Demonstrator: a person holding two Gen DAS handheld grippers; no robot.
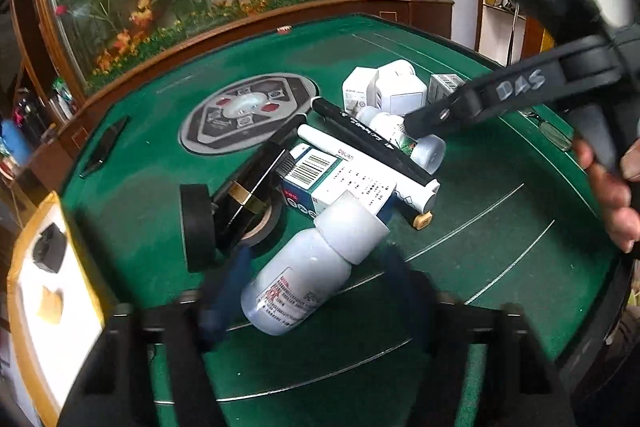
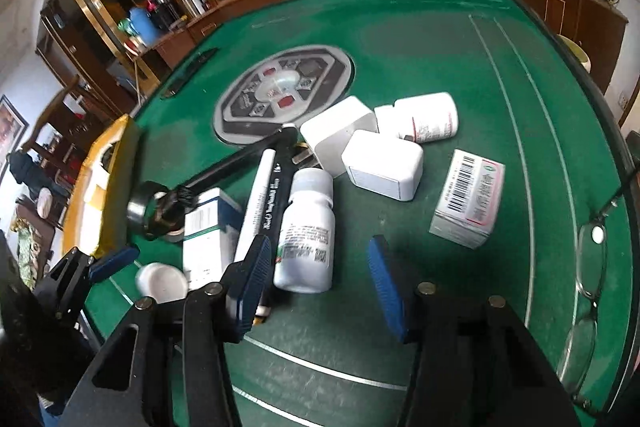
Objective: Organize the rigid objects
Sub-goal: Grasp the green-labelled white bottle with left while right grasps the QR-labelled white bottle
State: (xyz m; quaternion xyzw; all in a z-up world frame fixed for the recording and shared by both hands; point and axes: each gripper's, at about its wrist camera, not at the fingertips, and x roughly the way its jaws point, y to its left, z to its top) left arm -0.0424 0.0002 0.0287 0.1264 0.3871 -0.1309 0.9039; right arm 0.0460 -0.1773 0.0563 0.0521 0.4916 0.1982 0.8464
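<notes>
In the left wrist view a large white bottle (image 1: 300, 275) lies on its side between the blue pads of my left gripper (image 1: 312, 283); the pads (image 1: 226, 287) stand apart from it, so the gripper is open. My right gripper (image 2: 320, 283) is open too, around a smaller white pill bottle (image 2: 306, 239) that lies flat; its left pad (image 2: 256, 279) is close to the bottle and the right pad is clear of it. A blue-and-white box (image 1: 320, 183), a black tape roll (image 1: 196, 227), a long black case (image 1: 372, 147) and white adapters (image 2: 384, 165) are piled just behind.
A yellow-rimmed tray (image 1: 16, 267) sits at the table's left edge. On the green table (image 1: 500, 267) there is a round centre panel (image 1: 248, 111). Another pill bottle (image 2: 428, 119), a barcoded box (image 2: 468, 203) and glasses (image 2: 588, 267) lie to the right. A hand (image 1: 612, 195) holds the right gripper.
</notes>
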